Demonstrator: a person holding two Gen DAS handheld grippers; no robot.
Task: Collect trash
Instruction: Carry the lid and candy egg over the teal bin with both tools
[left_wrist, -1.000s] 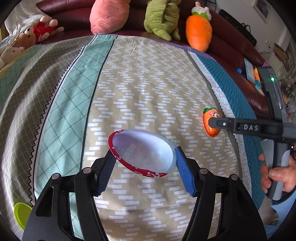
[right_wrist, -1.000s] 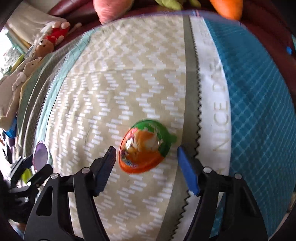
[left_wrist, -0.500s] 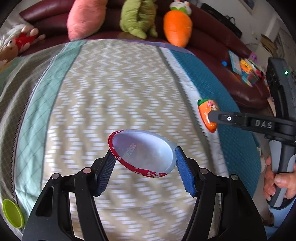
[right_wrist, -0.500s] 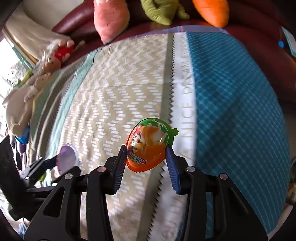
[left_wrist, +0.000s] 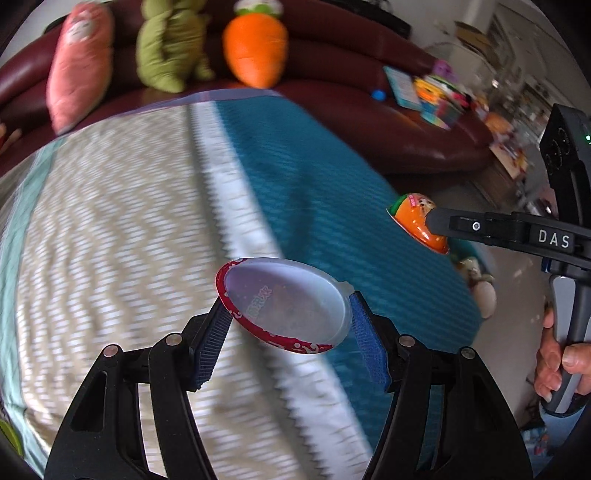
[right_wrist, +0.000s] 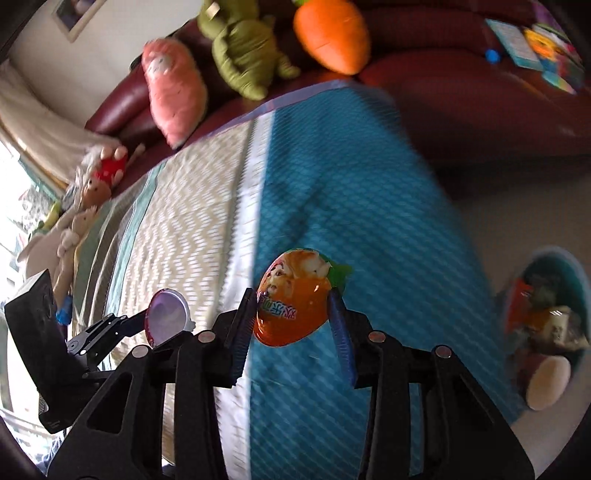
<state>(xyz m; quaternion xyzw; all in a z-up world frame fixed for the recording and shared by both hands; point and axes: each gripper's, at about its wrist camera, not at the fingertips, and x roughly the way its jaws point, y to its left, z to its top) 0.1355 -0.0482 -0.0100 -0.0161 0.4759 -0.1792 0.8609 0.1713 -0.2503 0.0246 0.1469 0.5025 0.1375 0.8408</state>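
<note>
My left gripper (left_wrist: 290, 325) clamps the red-rimmed lid (left_wrist: 284, 304) at its edges; it seems light and bendable. My right gripper (right_wrist: 291, 321) squeezes the slippery orange carrot-shaped cup (right_wrist: 293, 297), centre frame.

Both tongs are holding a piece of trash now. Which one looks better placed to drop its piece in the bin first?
Probably the right tongs. Their orange wrapper hangs off the blanket's blue edge, near the trash bin on the floor. The left tongs, holding the red-rimmed lid, sit farther in.
</note>
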